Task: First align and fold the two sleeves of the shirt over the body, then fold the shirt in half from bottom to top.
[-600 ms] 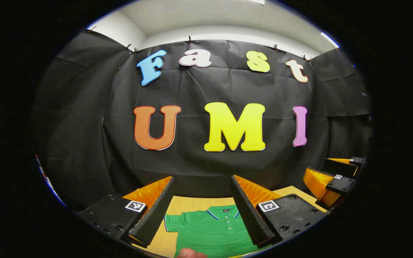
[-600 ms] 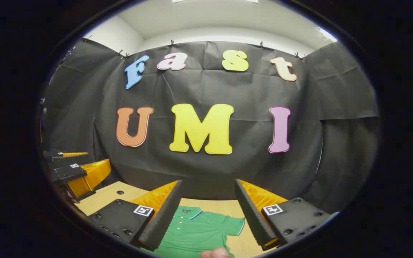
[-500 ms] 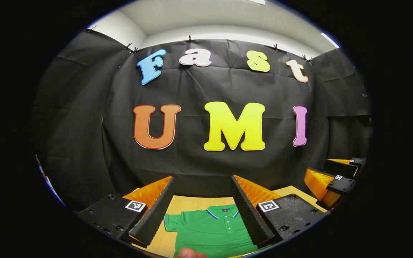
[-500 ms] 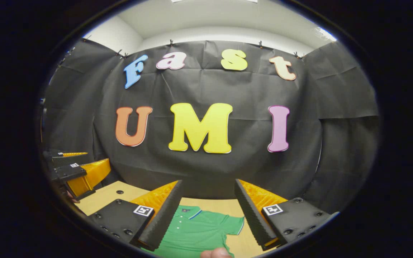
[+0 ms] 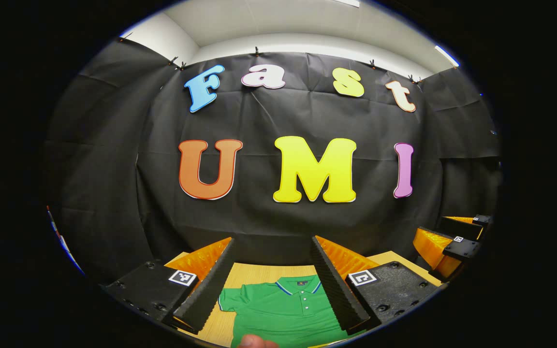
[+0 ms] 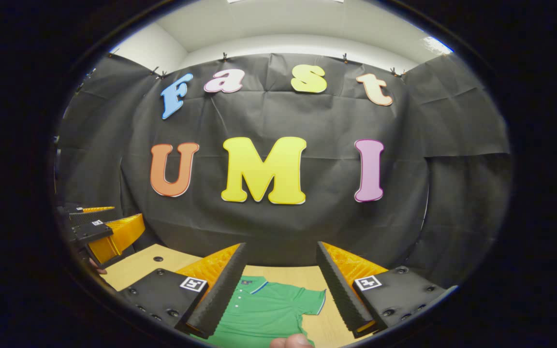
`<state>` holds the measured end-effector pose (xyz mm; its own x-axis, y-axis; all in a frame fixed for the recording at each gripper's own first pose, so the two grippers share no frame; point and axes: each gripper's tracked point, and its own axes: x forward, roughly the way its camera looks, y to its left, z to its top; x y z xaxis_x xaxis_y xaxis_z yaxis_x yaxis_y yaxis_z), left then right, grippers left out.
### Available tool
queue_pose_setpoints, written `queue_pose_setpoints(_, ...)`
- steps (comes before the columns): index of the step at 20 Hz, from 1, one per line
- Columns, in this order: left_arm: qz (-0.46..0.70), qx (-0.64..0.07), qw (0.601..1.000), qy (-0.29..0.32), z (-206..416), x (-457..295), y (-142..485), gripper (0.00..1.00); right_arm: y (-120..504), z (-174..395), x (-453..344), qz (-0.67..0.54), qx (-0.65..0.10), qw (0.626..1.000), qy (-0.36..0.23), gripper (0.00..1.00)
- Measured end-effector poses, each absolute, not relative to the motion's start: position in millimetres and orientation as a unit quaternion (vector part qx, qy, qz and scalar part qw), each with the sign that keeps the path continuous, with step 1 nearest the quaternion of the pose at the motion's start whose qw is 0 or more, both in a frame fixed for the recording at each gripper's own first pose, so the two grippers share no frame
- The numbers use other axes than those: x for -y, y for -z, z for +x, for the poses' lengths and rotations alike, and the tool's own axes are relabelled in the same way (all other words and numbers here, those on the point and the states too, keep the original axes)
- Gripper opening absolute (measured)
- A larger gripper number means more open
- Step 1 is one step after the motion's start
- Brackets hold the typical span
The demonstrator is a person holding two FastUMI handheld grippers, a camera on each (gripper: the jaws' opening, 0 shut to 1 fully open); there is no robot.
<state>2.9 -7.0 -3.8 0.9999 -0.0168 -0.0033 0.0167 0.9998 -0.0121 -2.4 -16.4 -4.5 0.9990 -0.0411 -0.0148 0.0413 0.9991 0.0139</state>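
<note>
A: What is hidden or cut off here?

B: In the left gripper view the green polo shirt (image 5: 285,311) lies flat on the wooden table (image 5: 259,273) at the bottom centre, and its lower part is cut off by the edge of the frame. One sleeve shows at lower left; the other side is covered by a finger of the left gripper (image 5: 271,282). In the right gripper view the polo shirt (image 6: 266,314) shows its collar and one sleeve toward the lower right, and the rest is behind a finger of the right gripper (image 6: 281,285).

A: How do the tools stand?

B: Both have the fingers spread wide, with nothing between them. They hang above the shirt, apart from it.

A: What else is around?

B: A fingertip (image 5: 254,342) shows at the bottom edge in the left gripper view, and another one (image 6: 290,341) in the right gripper view. The right gripper (image 5: 452,241) shows also at the right edge of the left gripper view, and the left gripper (image 6: 97,229) at the left edge of the right gripper view.

A: And the room?

B: The black cloth wall (image 5: 278,121) stands behind the table, with clips along its top, under a white ceiling (image 5: 307,19). The table (image 6: 138,263) has a small hole at lower left in the right gripper view.
</note>
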Motion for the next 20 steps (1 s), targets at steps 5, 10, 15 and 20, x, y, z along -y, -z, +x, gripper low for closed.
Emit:
queue_pose_setpoints(5,-0.010,-0.003,1.000,0.023,6,12,8,0.98,5,0,21,0.005,-0.012,0.999,0.032,0.95)
queue_pose_setpoints(10,-0.004,-0.004,0.999,0.031,11,15,9,1.00,8,2,34,0.010,-0.016,0.999,0.047,0.94)
queue_pose_setpoints(15,-0.007,-0.008,1.000,0.026,14,12,13,0.98,18,10,42,0.016,-0.031,0.998,0.050,0.92)
queue_pose_setpoints(20,-0.008,-0.016,1.000,0.011,13,2,23,0.98,33,22,46,0.020,-0.049,0.998,0.040,0.92)
